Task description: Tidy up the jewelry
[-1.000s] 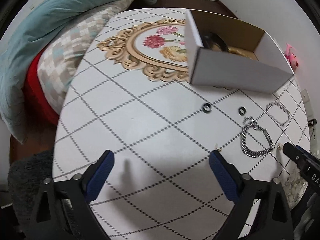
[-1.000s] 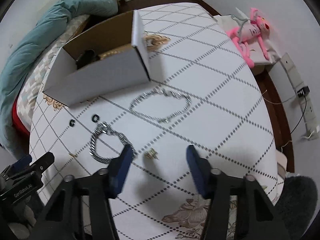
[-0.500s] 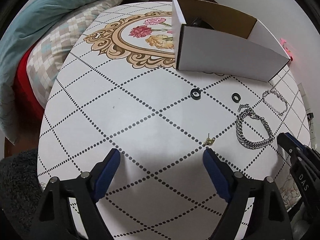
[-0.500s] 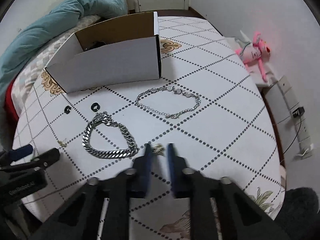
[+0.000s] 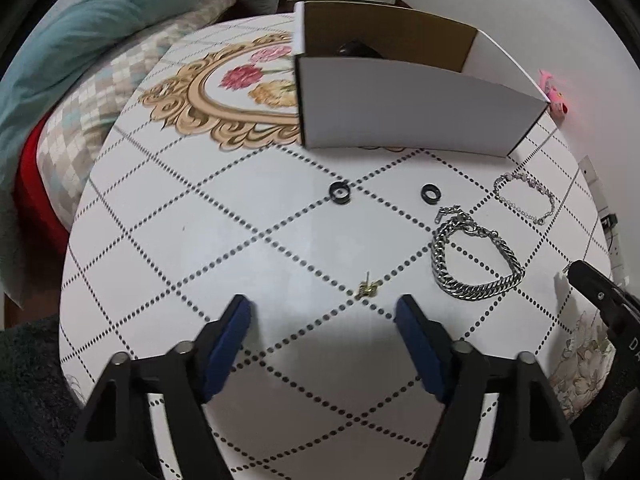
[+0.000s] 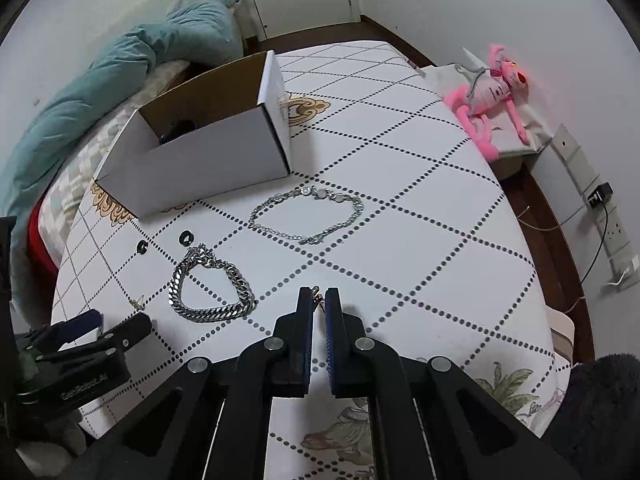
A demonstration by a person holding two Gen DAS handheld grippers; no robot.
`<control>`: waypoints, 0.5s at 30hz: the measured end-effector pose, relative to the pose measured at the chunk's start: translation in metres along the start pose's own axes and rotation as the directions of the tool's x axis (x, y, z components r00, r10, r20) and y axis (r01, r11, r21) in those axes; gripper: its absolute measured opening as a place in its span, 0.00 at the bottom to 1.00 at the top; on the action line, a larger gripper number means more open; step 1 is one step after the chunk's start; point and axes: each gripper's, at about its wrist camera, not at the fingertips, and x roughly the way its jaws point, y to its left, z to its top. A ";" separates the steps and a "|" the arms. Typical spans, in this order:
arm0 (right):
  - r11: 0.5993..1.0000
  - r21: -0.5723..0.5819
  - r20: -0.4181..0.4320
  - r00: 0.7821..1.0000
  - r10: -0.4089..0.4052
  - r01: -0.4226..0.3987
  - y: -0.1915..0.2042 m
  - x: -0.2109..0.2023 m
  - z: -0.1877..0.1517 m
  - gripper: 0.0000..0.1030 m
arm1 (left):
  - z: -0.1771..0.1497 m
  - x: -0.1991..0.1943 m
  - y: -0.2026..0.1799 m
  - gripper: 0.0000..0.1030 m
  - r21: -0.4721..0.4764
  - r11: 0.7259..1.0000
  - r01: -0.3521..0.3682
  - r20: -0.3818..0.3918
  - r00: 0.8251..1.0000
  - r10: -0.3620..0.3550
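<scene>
**A:** Left wrist view first: the left gripper (image 5: 322,312) has its blue-padded tongs spread with nothing between them, though they've just been narrowing. The small gold stud earring (image 5: 369,289) lies on the white dotted-diamond tablecloth (image 5: 200,248) just above the gap, a bit right of centre. Two small black rings (image 5: 339,192) sit mid-frame, the chunky silver curb-chain bracelet (image 5: 474,258) to the right, a thin silver chain bracelet (image 5: 525,199) further right, and the open white cardboard box (image 5: 400,112) at the top. The right gripper's tip pokes in at the right edge.

**B:** And the right wrist view?

**A:** The right gripper (image 6: 319,300) has its tongs pressed nearly together on a second small gold earring (image 6: 317,295) (only a sliver of it peeks out at the tips). It's at lower centre, with the chunky bracelet just left and the thin one above. The box is upper left, something dark already inside.

**B:** So what could go sideways?

**A:** My guess: that earring is tiny and held right at the tips, so a wobble on the way to the box could let it slip out, and it'd be hard to spot on that busy cloth. For the left one, the stud isn't centred between the tongs, so closing as is could flick it away or pinch cloth instead.
</scene>
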 end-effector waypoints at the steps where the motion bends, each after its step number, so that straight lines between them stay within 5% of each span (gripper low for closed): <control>1: 1.000 0.001 -0.004 1.000 0.000 0.000 0.000 0.000 0.000 0.06 | 0.001 -0.001 -0.001 0.55 0.006 1.000 0.003 0.009 1.000 -0.003; 2: 1.000 0.001 -0.005 1.000 -0.002 0.002 -0.001 0.000 0.000 0.06 | 0.001 -0.003 -0.004 0.42 0.012 1.000 0.003 0.019 1.000 -0.003; 7: 1.000 0.000 -0.005 1.000 -0.003 0.003 -0.001 0.000 -0.001 0.06 | 0.005 -0.004 -0.012 0.14 0.050 0.999 0.008 0.034 0.999 -0.010; 10: 1.000 -0.002 -0.001 1.000 0.000 0.000 -0.001 -0.001 -0.001 0.06 | 0.005 -0.006 -0.016 0.06 0.064 0.998 0.010 0.039 0.999 -0.013; 15: 1.000 0.001 0.015 1.000 0.008 -0.008 0.000 -0.008 0.001 0.06 | 0.006 -0.006 -0.014 0.06 0.060 0.998 0.032 0.039 0.999 -0.035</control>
